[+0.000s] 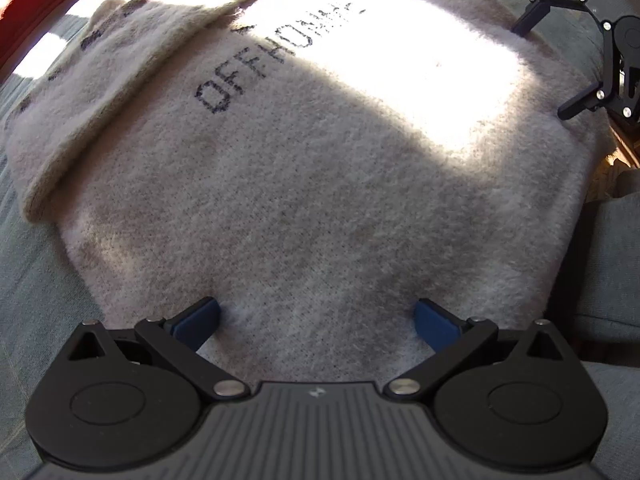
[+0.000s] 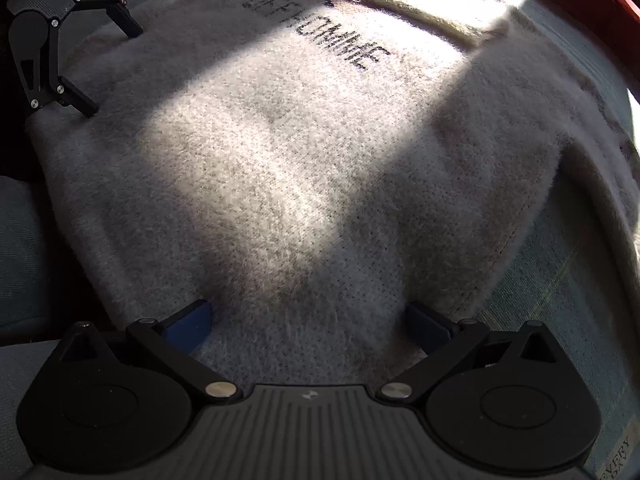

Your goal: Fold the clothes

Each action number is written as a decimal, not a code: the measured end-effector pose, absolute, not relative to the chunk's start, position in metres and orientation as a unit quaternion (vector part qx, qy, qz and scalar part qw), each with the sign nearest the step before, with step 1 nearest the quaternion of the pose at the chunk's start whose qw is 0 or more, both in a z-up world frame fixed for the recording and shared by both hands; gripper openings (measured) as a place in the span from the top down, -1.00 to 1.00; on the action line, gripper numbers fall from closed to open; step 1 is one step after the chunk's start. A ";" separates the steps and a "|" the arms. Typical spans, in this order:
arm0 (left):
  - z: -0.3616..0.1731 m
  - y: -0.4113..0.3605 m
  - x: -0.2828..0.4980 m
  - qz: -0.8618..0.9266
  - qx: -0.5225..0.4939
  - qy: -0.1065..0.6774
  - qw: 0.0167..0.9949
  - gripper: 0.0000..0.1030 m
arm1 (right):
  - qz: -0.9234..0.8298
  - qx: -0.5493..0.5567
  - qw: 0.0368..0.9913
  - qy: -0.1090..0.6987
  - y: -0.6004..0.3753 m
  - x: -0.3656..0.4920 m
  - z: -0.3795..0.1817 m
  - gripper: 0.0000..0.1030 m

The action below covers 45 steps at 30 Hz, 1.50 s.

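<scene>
Nearest to me, my left gripper sits over the near hem of the grey fuzzy sweater with its jaws spread wide and nothing between the blue pads. My right gripper is the same: jaws wide, pads resting on or just above the knit, gripping no cloth. Each gripper shows in the other's view at the same near edge, well apart from its twin.

The sweater lies flat on a teal upholstered surface, which looks like a sofa or bed; I cannot tell which. Its near edge runs toward the surface's front edge, and a dark gap opens beside it at the near left of the right wrist view.

If I close here, I judge the main risk is pinching only the top layer of the thick pile. The lower layer would then stay behind and the fold would skew. Uneven bites between the two sides would twist the hem.

Farther out, a sleeve lies folded across the body near the printed lettering. Lifting the hem too fast could slide that sleeve off. The hard sunlight patch washes out the far cloth, so I cannot read the far edge. This layout fits either a fold half made or one being smoothed.
</scene>
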<state>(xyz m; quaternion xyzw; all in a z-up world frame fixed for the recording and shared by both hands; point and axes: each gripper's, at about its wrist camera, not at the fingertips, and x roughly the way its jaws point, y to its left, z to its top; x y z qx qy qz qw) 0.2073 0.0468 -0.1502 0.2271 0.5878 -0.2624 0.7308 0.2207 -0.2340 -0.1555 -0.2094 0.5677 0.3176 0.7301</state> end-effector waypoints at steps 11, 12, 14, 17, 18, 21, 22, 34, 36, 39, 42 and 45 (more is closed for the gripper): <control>-0.105 -0.016 0.285 -0.283 0.263 0.511 0.768 -0.99 | 0.195 0.063 0.814 0.543 -0.339 0.341 -0.103 -1.00; -0.103 -0.022 0.292 -0.288 0.264 0.500 0.773 -0.99 | 0.183 0.099 0.820 0.533 -0.353 0.359 -0.101 -1.00; -0.097 -0.033 0.305 -0.297 0.264 0.478 0.783 -0.99 | 0.172 0.164 0.824 0.514 -0.376 0.388 -0.106 -1.00; -0.091 -0.056 0.331 -0.298 0.258 0.444 0.804 -0.99 | 0.153 0.227 0.826 0.492 -0.401 0.421 -0.111 -1.00; -0.089 -0.061 0.337 -0.298 0.250 0.435 0.812 -0.99 | 0.155 0.243 0.828 0.481 -0.405 0.433 -0.116 -1.00; -0.083 -0.073 0.359 -0.301 0.212 0.423 0.828 -0.99 | 0.153 0.254 0.829 0.475 -0.408 0.454 -0.131 -1.00; -0.086 -0.082 0.372 -0.307 0.196 0.424 0.829 -0.99 | 0.148 0.256 0.828 0.477 -0.409 0.460 -0.138 -1.00; -0.085 -0.163 0.487 -0.362 0.101 0.409 0.831 -0.99 | -0.029 0.267 0.863 0.428 -0.463 0.402 -0.153 -1.00; -0.095 -0.182 0.502 -0.371 0.082 0.422 0.823 -0.99 | -0.045 0.290 0.859 0.420 -0.468 0.398 -0.162 -1.00; -0.116 -0.202 0.517 -0.373 0.077 0.439 0.814 -0.99 | -0.066 0.322 0.853 0.406 -0.475 0.393 -0.173 -1.00; -0.137 -0.216 0.528 -0.369 0.082 0.454 0.807 -0.99 | -0.071 0.335 0.852 0.396 -0.478 0.394 -0.178 -1.00; -0.154 -0.219 0.540 -0.361 0.093 0.469 0.801 -0.99 | -0.064 0.340 0.852 0.393 -0.482 0.394 -0.180 -1.00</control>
